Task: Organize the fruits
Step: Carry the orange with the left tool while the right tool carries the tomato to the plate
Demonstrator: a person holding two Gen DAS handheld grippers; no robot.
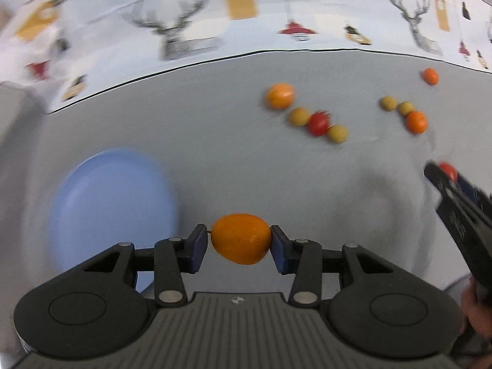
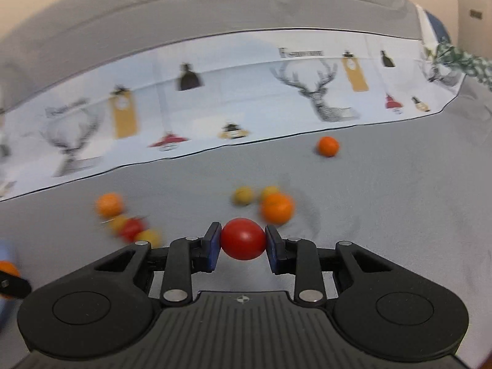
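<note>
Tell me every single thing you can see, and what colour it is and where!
orange fruit in the left gripper: 1, orange, pinched between the pads
red fruit in the right gripper: 1, red, pinched between the pads
loose orange fruits: 3, orange, spread over the grey cloth, one far back right
loose yellow fruits: 4, yellowish, in two small bunches
loose red fruit: 1, red, between two yellow ones
plate: 1, light blue, left of the left gripper
grey cloth: 1, grey, under everything
printed sheet: 1, white with deer and lamp pictures, along the back
left gripper: 1, black with blue pads
right gripper: 1, black with blue pads
</note>
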